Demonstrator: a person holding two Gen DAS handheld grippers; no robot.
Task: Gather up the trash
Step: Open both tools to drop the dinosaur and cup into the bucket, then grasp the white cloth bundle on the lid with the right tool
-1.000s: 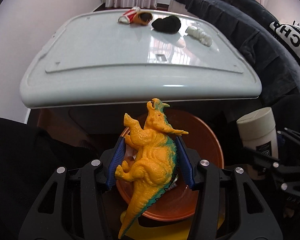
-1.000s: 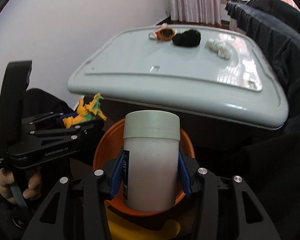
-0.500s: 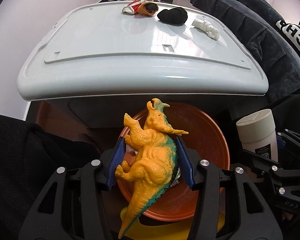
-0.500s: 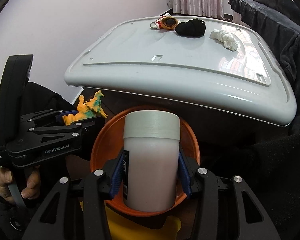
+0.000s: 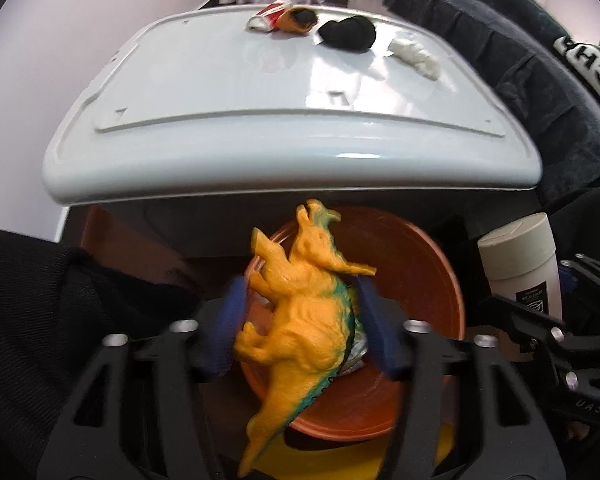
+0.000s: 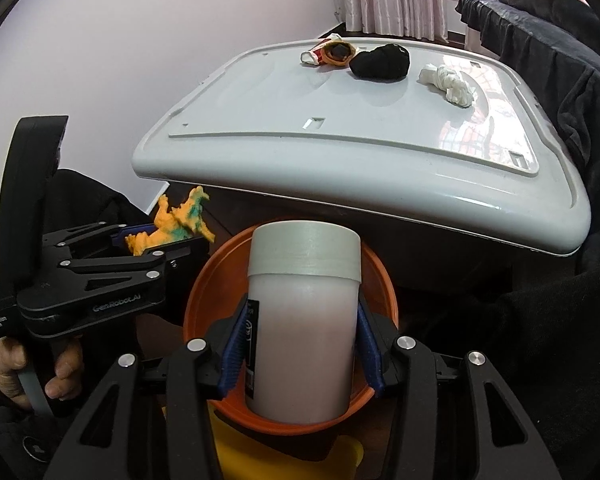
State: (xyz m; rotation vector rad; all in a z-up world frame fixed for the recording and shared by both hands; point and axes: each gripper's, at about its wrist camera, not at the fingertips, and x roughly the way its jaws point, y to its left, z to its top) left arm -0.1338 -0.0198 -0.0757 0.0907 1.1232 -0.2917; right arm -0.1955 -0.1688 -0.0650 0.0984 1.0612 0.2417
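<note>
Landmark: orange bin (image 5: 428,280), below near edge of white desk (image 5: 260,128).

Left tool (image 5: 300,326) above bin; jaws opening, pads clear of orange toy dinosaur (image 5: 304,308) between them. Toy: hard hollow plastic, likely light, bumpy; best taken across torso.

Right tool (image 6: 300,344) above bin; jaws opening, white canister (image 6: 302,332) between pads, contact unclear. Canister: stiff, smooth, probably slippery; take at mid-body, below lid.

On desk, beyond bin: crumpled wrapper (image 6: 332,53), black wad (image 6: 380,62), white tissue (image 6: 450,82), all soft, light.
</note>
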